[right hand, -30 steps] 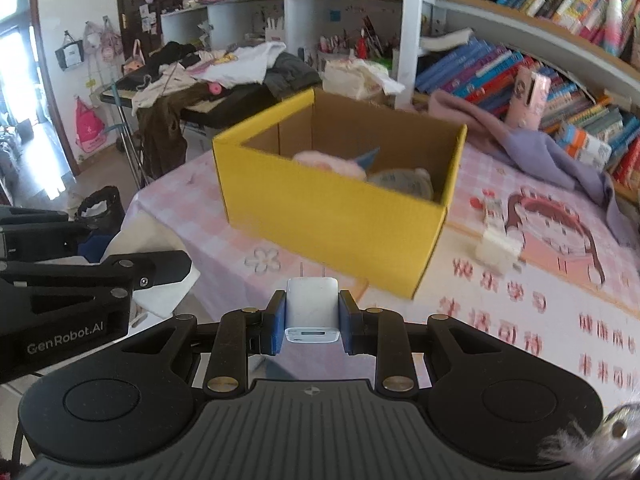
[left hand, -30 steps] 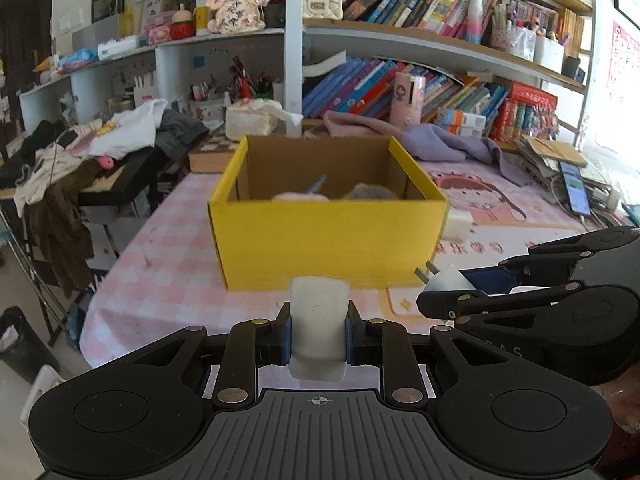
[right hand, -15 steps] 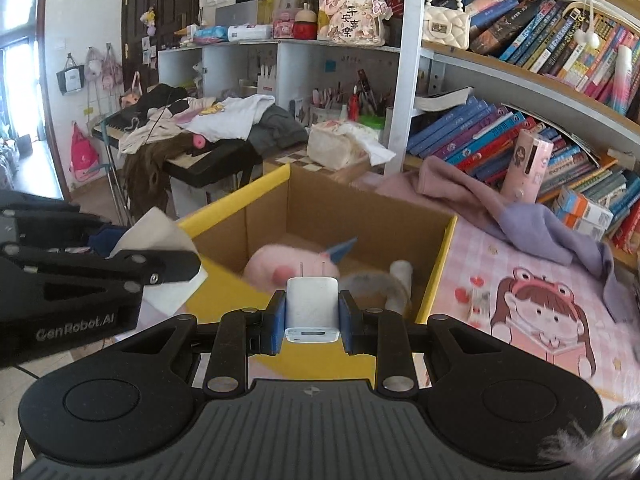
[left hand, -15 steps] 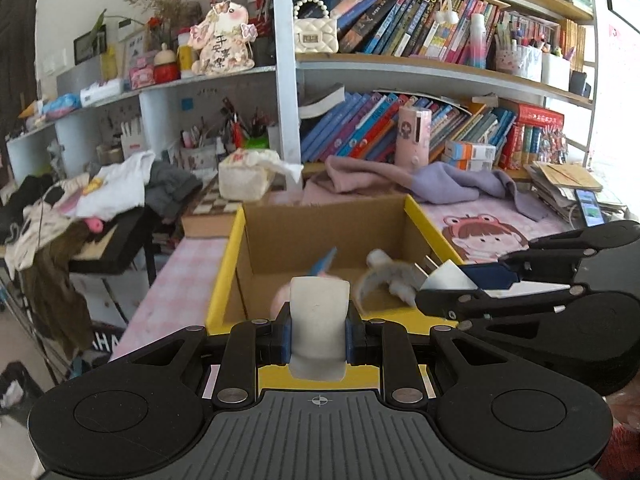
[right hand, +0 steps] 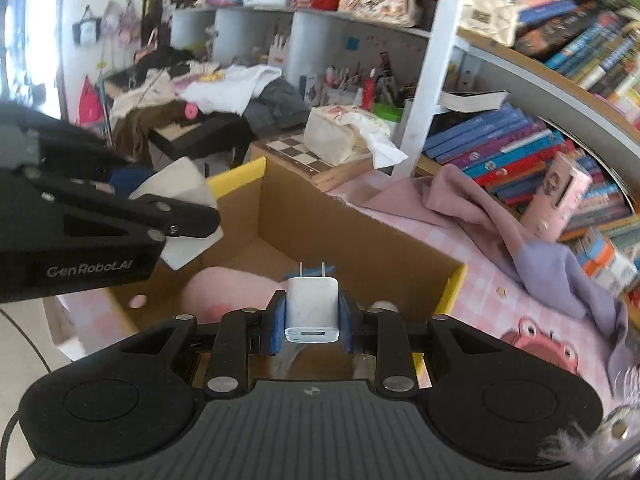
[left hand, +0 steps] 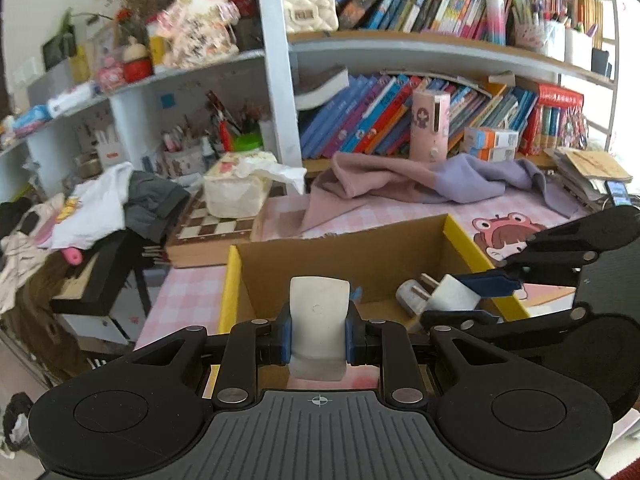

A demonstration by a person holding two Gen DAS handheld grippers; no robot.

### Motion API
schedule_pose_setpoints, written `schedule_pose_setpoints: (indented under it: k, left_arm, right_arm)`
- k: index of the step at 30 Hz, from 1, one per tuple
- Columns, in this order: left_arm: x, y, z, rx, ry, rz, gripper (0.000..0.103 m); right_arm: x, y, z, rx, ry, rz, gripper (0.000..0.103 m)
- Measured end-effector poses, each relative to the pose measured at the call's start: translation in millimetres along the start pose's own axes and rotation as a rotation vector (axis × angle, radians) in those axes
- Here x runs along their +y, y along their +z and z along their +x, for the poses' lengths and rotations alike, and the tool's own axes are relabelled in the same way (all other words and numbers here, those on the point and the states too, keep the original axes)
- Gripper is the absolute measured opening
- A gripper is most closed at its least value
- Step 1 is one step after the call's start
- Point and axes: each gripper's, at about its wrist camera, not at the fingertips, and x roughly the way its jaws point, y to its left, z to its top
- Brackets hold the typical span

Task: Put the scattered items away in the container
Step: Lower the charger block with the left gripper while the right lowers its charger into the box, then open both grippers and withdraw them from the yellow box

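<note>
White charger [right hand: 313, 300] clamped in right tongs [right hand: 312, 322].

Black hand-held gripper [left hand: 318, 330] with blue pads, silver screws, ribbed base.

The right gripper [right hand: 312, 322] clamps a small white two-prong wall charger [right hand: 313, 306] between its blue pads [right hand: 279, 326], prongs pointing away from the camera and the port face toward it. The charger hangs over the open yellow cardboard box with brown inner walls [right hand: 352, 236]. Inside the box lies a pink plush toy [right hand: 232, 290], partly hidden by the gripper. At the left edge, the left gripper [right hand: 176, 216], black and marked "GenRobot.AI", grips a pale white rounded object [right hand: 180, 188] above the box's near-left corner. The box stands on a pink checked tablecloth [right hand: 472, 280]. A crumpled pink-and-lilac cloth [right hand: 500, 232] lies beyond the box to the right.
</note>
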Motion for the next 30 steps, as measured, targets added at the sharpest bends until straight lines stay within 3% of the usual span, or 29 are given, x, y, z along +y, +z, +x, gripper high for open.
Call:
schedule_pose_setpoints:
  k: [5,15,28,30]
  left_arm:
    - [-2.0,14.9,40.0,0.061,-0.012,0.074,0.022]
    - [6.9,19.1,100.8,0.198,-0.048,0.049,0.022]
    - [6.5,18.7,127.0,0.252,-0.064,0.069,0.026]
    - [4.8,18.9,127.2,0.251,-0.063,0.076,0.035]
  right_arm:
    - [-9.3,13.5,38.6,0.045,0.007,-0.086,0.025]
    - [-19.2,15.5,99.3,0.196,0.037,-0.177,0.025]
    - [-17.3,19.0,115.3,0.267,0.053,-0.196,0.025]
    - [-17.3,19.3,113.9,0.259,0.048,-0.194,0.029]
